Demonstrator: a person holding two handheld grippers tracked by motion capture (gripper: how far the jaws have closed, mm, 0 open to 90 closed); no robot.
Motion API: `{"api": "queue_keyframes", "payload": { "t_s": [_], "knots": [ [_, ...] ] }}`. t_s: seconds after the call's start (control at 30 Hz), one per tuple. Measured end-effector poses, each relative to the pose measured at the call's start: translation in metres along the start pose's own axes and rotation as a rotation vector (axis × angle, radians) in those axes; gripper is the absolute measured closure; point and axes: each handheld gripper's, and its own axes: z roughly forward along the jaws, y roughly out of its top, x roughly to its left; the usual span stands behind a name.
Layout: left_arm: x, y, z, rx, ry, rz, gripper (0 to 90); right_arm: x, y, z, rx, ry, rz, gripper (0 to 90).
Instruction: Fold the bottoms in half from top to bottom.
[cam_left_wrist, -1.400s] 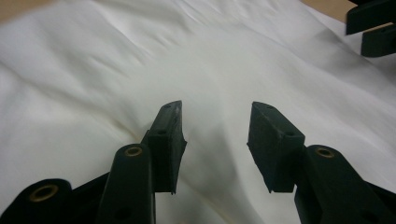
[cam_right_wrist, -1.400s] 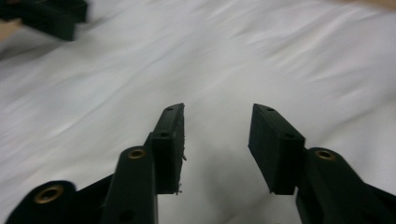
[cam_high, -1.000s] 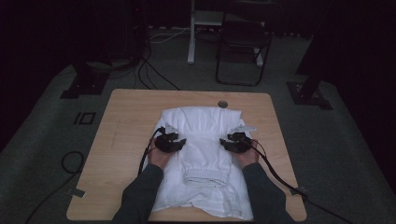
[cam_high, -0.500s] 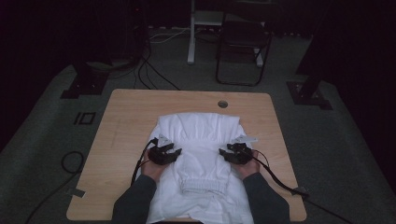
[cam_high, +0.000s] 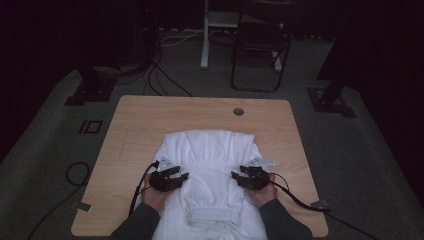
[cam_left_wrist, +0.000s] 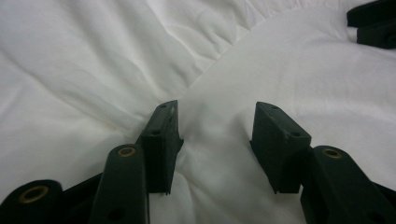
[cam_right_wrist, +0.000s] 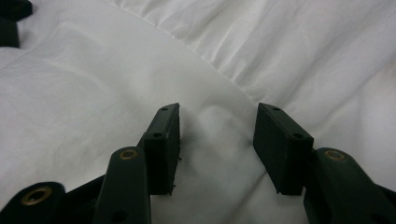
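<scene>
Your left claw (cam_high: 181, 176) at 8 o'clock and right claw (cam_high: 236, 175) at 4 o'clock sit spread on the white garment (cam_high: 210, 155) at the table's (cam_high: 145, 115) near edge, jaws straddling cloth unpinched, apparently to smooth the fold.

A light wooden table (cam_high: 150, 125) stands on a grey floor (cam_high: 45, 165), with a round cable hole (cam_high: 238, 111) near its far edge. A white garment (cam_high: 210, 160) lies at its near middle, hanging over the near edge.
</scene>
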Motion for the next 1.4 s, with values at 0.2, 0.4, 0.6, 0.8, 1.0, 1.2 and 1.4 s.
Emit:
{"api": "queue_keyframes", "payload": {
  "t_s": [0.2,0.4,0.6,0.8,1.0,1.2,1.4],
  "knots": [
    [0.043,0.052,-0.002,-0.052,0.169,-0.034,39.0,-0.001,0.000,0.000,0.000,0.004,0.004,50.5],
    [0.093,0.077,0.037,0.010,0.271,-0.129,30.6,-0.001,0.000,0.000,-0.001,0.006,0.009,50.5],
    [0.108,0.068,0.065,0.078,0.263,-0.200,28.6,-0.002,0.000,0.000,-0.002,0.014,0.022,50.5],
    [0.108,0.062,0.074,0.100,0.268,-0.202,28.4,-0.002,0.000,0.000,-0.002,0.015,0.022,50.5],
    [0.106,0.061,0.070,0.100,0.250,-0.173,50.1,-0.003,0.000,-0.001,0.000,0.037,0.024,56.3],
    [0.109,0.060,0.069,0.096,0.174,-0.195,78.3,-0.040,0.026,-0.019,-0.092,0.047,0.107,58.5],
    [0.109,0.060,0.069,0.095,0.167,-0.198,81.0,-0.091,0.070,-0.006,-0.080,-0.066,0.173,38.4]
  ]
}}
